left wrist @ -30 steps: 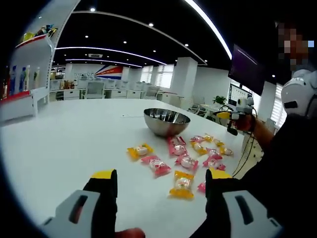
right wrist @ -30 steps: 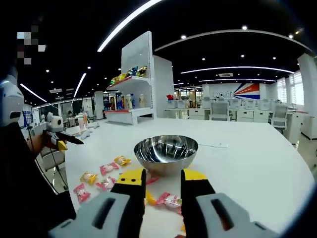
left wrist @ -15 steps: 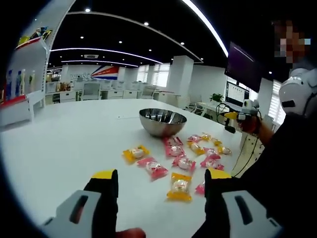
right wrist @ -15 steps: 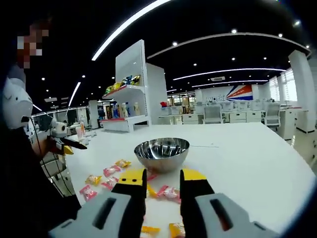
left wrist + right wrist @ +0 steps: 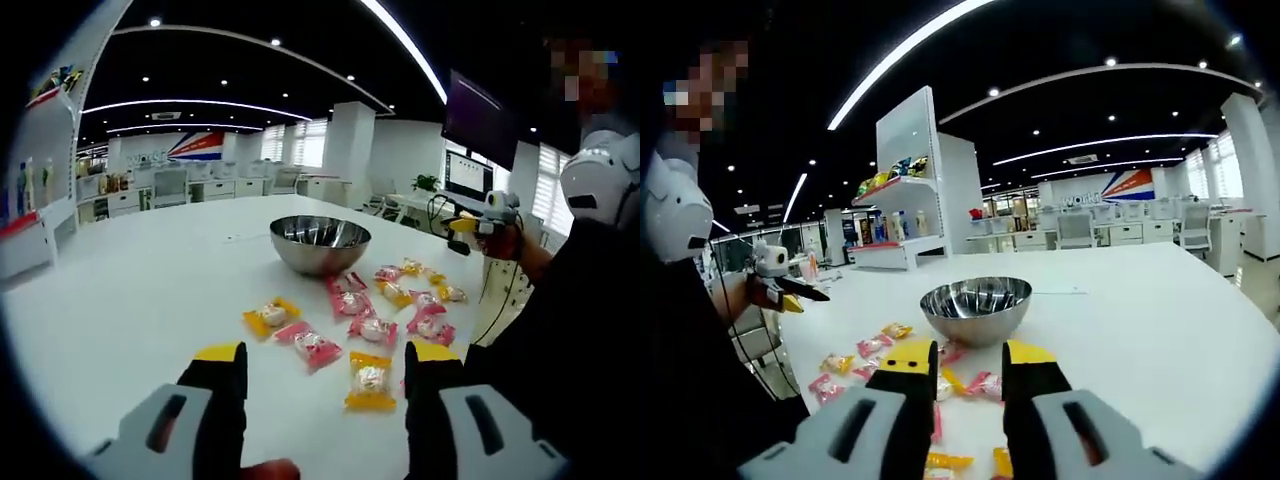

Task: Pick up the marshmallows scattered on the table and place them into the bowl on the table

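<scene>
Over the white counter [image 5: 120, 290], both views have eased back and lower in the past second, a sign collection has yet to begin. The steel bowl [image 5: 320, 243] sits upright mid-counter, mouth up, apparently empty. Wrapped marshmallows [image 5: 372, 327] lie scattered in front of it; the nearest yellow packet [image 5: 369, 380] runs lengthwise near to far. The left tool [image 5: 325, 365] hangs wide open before the sweets; the right tool [image 5: 969, 362] hovers with jaws narrowly parted, empty.

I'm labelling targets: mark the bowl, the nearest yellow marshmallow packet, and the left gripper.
bowl [image 5: 320, 246]: left gripper view, outer steel wall.
yellow marshmallow packet [image 5: 370, 380]: left gripper view, wrapper middle.
left gripper [image 5: 325, 385]: left gripper view, midway between its yellow-tipped jaws.
</scene>
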Tool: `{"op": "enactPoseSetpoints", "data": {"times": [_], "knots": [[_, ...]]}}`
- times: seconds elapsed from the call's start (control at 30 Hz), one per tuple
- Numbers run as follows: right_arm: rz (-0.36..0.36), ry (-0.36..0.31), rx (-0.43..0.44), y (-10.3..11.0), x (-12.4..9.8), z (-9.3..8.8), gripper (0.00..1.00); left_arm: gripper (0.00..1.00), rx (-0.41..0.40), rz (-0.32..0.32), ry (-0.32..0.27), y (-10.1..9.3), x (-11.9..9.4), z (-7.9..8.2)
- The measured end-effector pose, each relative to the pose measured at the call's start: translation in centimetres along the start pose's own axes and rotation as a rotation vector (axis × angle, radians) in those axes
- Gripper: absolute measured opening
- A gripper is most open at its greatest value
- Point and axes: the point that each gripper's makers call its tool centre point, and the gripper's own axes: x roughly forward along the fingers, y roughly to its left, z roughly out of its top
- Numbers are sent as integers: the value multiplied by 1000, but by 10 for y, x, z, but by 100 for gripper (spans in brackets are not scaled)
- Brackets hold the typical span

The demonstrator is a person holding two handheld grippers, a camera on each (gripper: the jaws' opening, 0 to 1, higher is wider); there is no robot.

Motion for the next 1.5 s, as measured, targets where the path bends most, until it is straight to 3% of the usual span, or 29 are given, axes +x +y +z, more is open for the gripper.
{"op": "enactPoseSetpoints", "data": {"times": [0.63, 0.83, 1.27, 1.5], "knots": [[18, -9, 18, 2, -5, -1, 25, 62, 129, -103, 135, 16, 61, 5], [27, 57, -22, 4, -6, -14, 25, 62, 163, -119, 173, 20, 74, 5], [66, 85, -35, 15, -6, -20, 25, 54, 201, -115, 249, 46, 107, 2], [61, 80, -31, 14, -6, -20, 25, 49, 266, -143, 286, 51, 119, -4]]}}
